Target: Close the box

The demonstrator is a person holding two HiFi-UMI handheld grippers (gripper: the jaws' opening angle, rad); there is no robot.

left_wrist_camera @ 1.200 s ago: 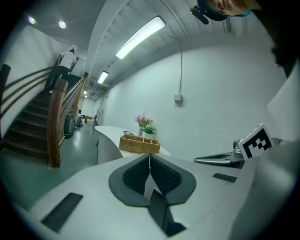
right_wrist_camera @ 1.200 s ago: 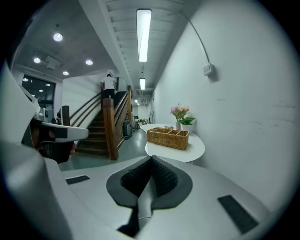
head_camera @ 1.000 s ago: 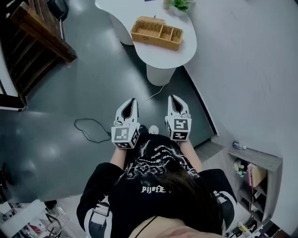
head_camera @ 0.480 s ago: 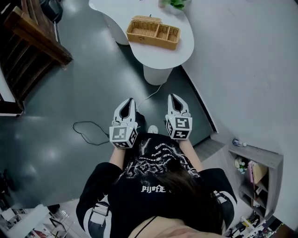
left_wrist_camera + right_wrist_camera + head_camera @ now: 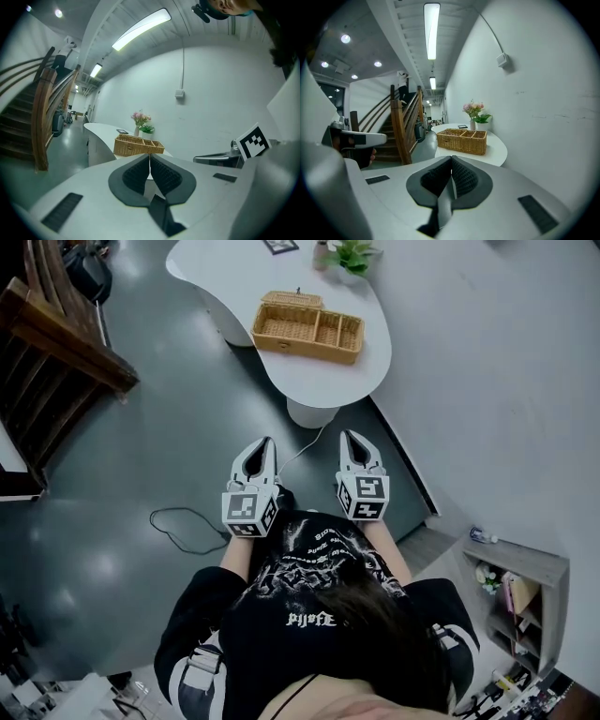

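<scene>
A woven wicker box (image 5: pixel 307 327) with open compartments sits on the white rounded table (image 5: pixel 244 277), well ahead of me; it also shows as the wicker box (image 5: pixel 138 145) and the wicker box (image 5: pixel 462 140) in the gripper views. My left gripper (image 5: pixel 262 444) and right gripper (image 5: pixel 348 438) are held side by side over the dark floor, close to my body and far short of the table. Both have their jaws pressed together with nothing between them.
A potted plant (image 5: pixel 353 253) and a small dark device (image 5: pixel 276 246) stand at the table's far end. A wooden staircase (image 5: pixel 56 343) rises at the left. A cable (image 5: pixel 187 517) lies on the floor. A white wall runs along the right, with a low shelf (image 5: pixel 516 601).
The table and box have shifted slightly down and left in the head view, showing more of the table's far end. The grippers keep their pose.
</scene>
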